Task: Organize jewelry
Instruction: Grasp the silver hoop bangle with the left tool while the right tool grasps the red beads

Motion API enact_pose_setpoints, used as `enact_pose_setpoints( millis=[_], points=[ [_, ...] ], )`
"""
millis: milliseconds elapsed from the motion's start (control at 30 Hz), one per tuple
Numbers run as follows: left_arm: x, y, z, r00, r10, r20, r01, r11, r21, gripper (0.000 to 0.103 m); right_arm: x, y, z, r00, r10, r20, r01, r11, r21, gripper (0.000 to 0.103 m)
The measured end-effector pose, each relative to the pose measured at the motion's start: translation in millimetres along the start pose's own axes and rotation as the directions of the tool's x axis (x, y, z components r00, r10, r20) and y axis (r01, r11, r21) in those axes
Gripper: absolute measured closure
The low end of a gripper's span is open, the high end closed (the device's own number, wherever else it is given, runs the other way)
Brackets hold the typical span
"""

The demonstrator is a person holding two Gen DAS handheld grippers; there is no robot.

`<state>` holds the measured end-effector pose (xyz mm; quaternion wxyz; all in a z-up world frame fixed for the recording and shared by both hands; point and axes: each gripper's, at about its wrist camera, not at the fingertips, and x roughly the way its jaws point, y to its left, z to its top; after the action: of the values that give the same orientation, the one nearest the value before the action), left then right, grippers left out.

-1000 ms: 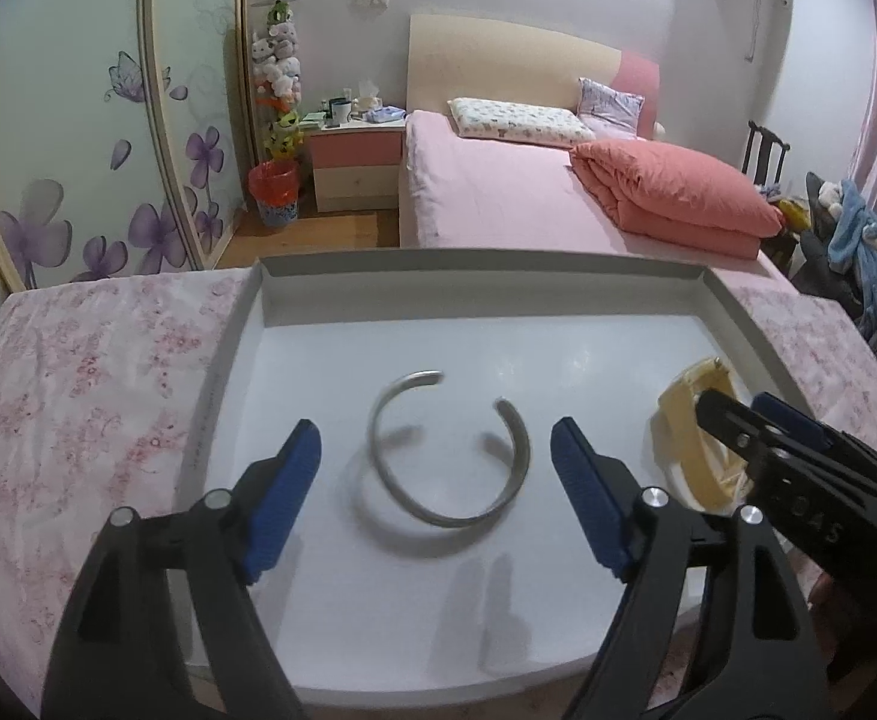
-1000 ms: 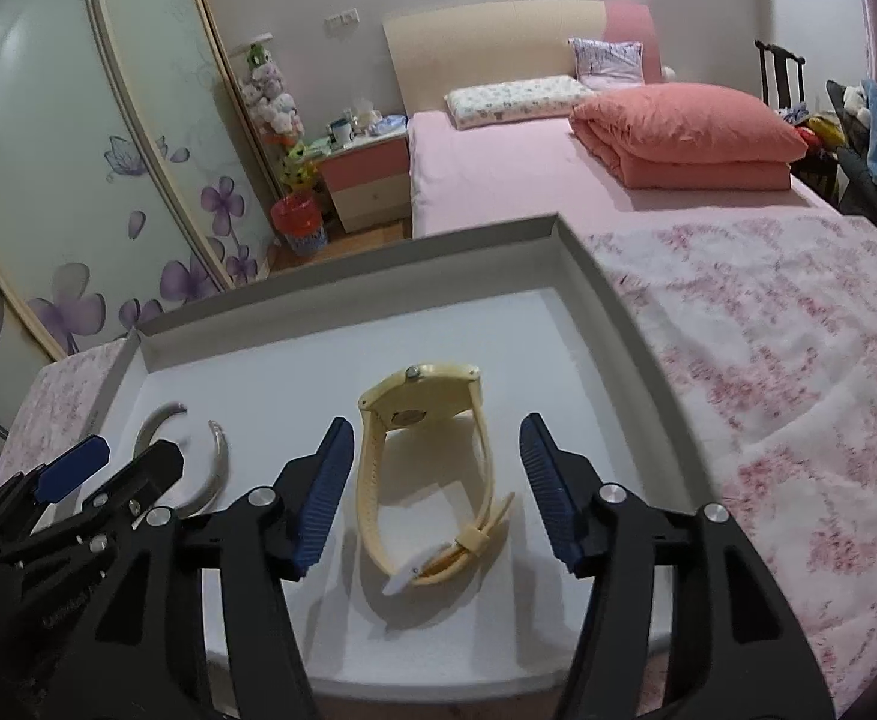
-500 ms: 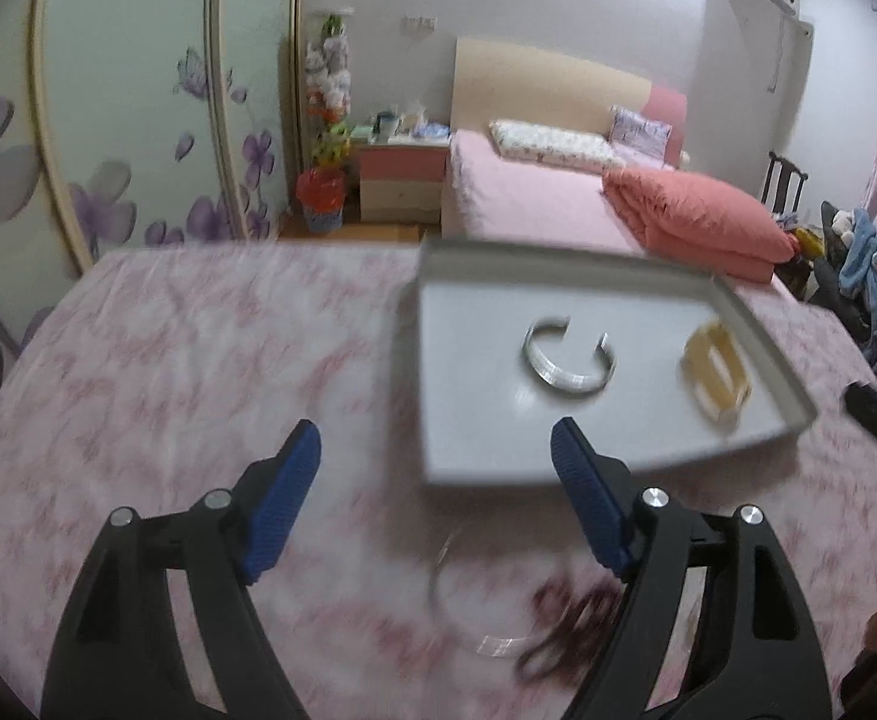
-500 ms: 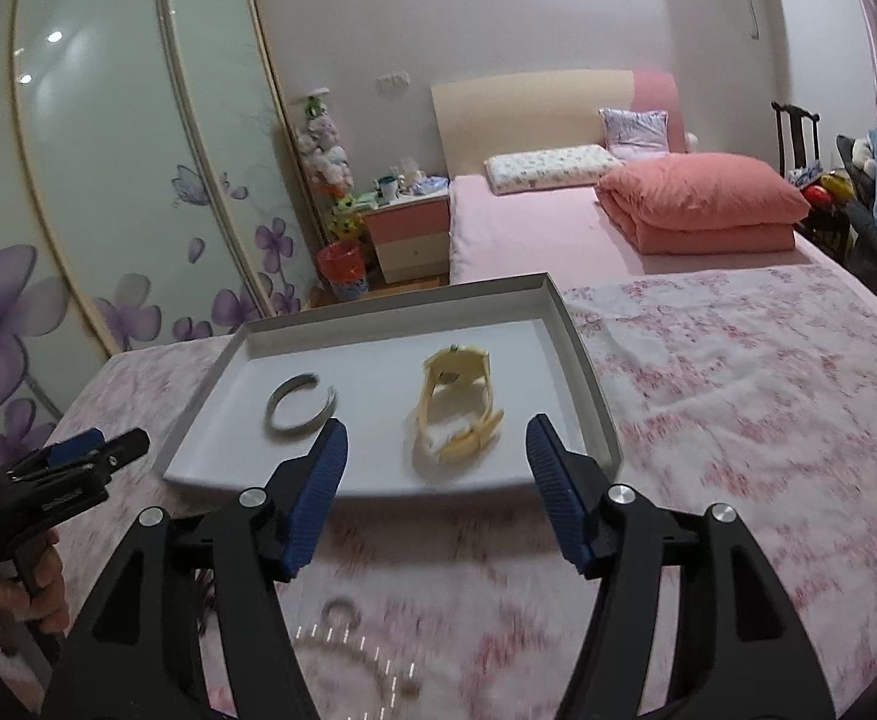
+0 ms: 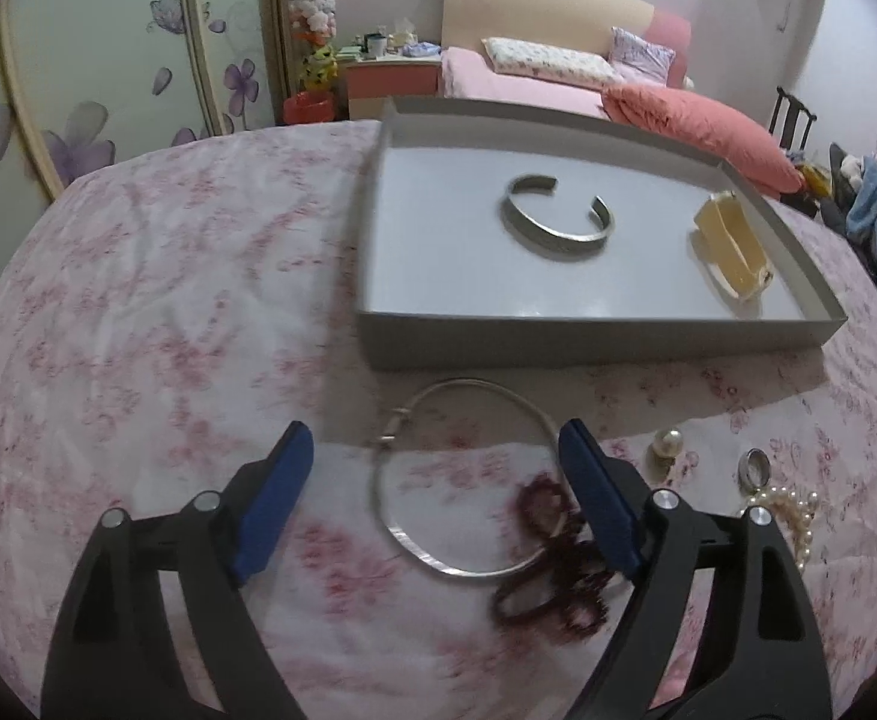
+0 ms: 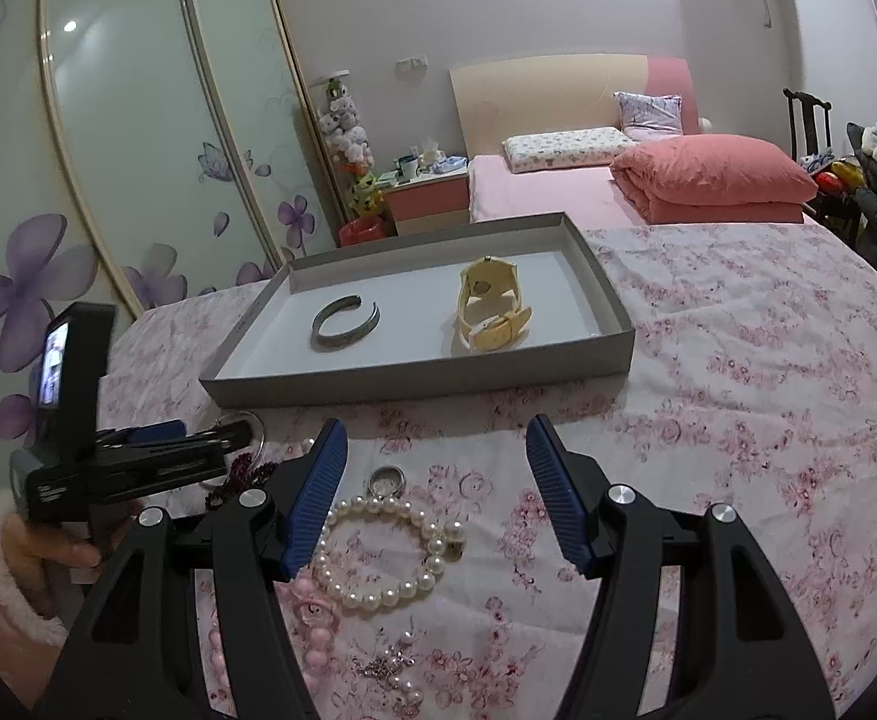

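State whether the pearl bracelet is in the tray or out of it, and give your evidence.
Out. The pearl bracelet lies on the floral cloth, nearer the camera than the grey tray.

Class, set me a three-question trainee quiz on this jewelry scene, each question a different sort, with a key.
1. True or false: the silver bangle lies inside the grey tray.
2. Which piece lies nearest the right gripper? A pearl bracelet B yellow watch C silver bangle
3. Fill in: the left gripper is over the thin silver ___.

Key: 1 true; 2 A; 3 neck ring.
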<state>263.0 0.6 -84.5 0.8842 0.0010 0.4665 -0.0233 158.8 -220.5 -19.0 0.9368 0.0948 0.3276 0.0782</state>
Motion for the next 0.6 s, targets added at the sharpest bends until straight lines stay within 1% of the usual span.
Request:
enact_pose_setpoints(
  millis=[67,100,133,300,367,433,467,600],
  points=[
    [4,-7,0,1.0,0.025,-0.006,-0.025,0.999,0.026,0.019,0,0,-1,1.0,-0.002,-0.003,0.002,1.0,-0.001,0.04],
    [4,-11,-1,0.999,0.046,0.005,-0.046,0.998,0.039,0.018,0,0,-2,1.0,-0.002,-0.004,0.002,1.0,0.001,0.04],
    [4,-12,-1,0.999,0.052,0.006,-0.052,0.998,0.04,0.018,1,0,-2,1.0,-0.002,-0.004,0.002,1.0,0.003,0.039],
    [3,-14,-3,0.999,0.045,-0.006,-0.045,0.999,0.026,0.02,2,0,-3,1.0,0.0,-0.007,0.0,1.0,0.005,0.039],
    [2,-15,-4,0.999,0.04,-0.003,-0.04,0.999,0.025,0.023,3,0,-4,1.0,0.003,-0.011,-0.003,1.0,0.006,0.039],
    [0,-18,-5,0.999,0.035,0.001,-0.035,0.999,0.035,0.033,4,2,-5,1.0,0.005,-0.014,-0.005,1.0,0.005,0.039],
    [-1,-20,-5,0.999,0.032,0.002,-0.032,0.999,0.041,0.035,3,2,-6,1.0,0.006,-0.014,-0.006,1.0,0.004,0.039],
    [-1,-19,-4,1.0,0.021,0.008,-0.022,0.999,0.032,0.035,2,5,-7,1.0,0.006,-0.008,-0.006,1.0,-0.002,0.039]
  ],
)
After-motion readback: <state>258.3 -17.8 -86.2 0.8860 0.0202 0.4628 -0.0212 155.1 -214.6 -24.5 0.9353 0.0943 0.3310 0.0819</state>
